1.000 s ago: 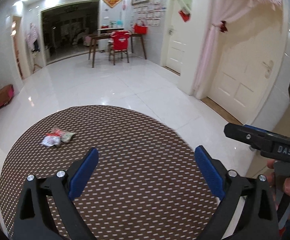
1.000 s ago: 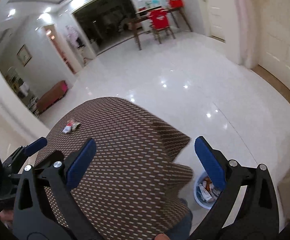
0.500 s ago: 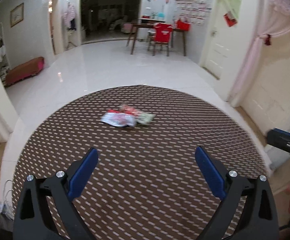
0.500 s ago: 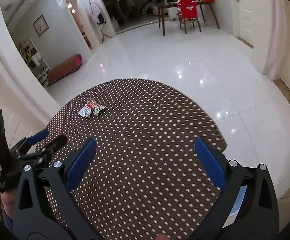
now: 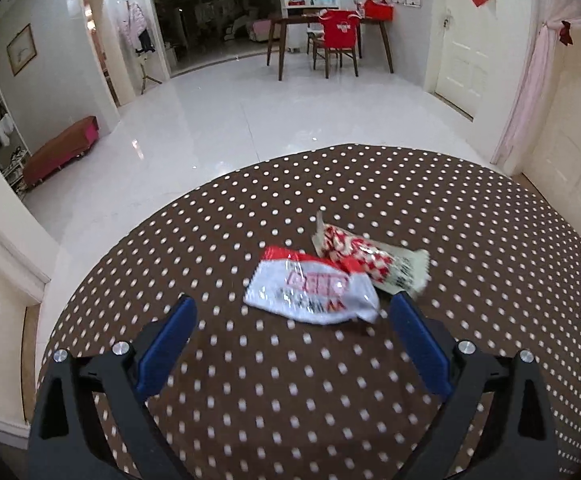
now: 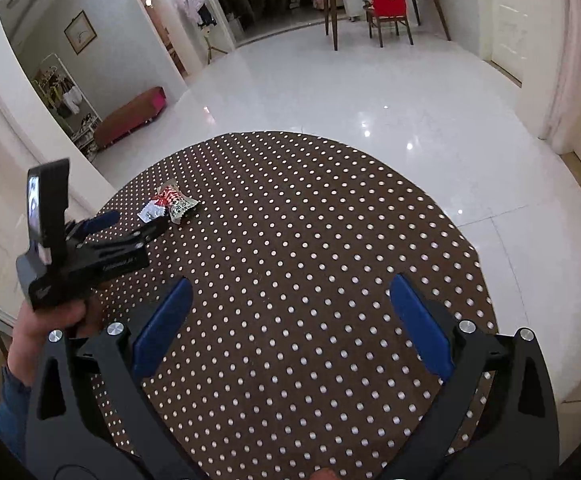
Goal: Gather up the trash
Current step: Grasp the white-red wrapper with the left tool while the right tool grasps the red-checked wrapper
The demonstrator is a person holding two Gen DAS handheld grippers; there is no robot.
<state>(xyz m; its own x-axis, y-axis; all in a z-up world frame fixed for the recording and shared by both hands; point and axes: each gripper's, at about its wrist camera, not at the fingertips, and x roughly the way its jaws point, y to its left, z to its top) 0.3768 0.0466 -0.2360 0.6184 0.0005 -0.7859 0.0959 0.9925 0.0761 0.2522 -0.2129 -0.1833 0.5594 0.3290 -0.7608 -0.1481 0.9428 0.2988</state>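
Two crumpled snack wrappers are seen lying together on a round table covered with a brown, white-dotted cloth, toward its left side as seen from the right wrist. The white wrapper with a red band lies nearest the left gripper, and the red-and-white checked wrapper is partly overlapped by it on the far right side. The left gripper is held low over the cloth with its blue-padded fingers spread wide and nothing gripped between them; the white wrapper sits just beyond the fingertips, roughly in line with the gap, and the right finger's tip is just beside the wrappers' near right corner. In the right wrist view the same gripper is seen gripped by a hand, its tips reaching the wrappers. The right gripper is held over the near middle of the table, well apart from the wrappers, its fingers likewise wide apart and empty.
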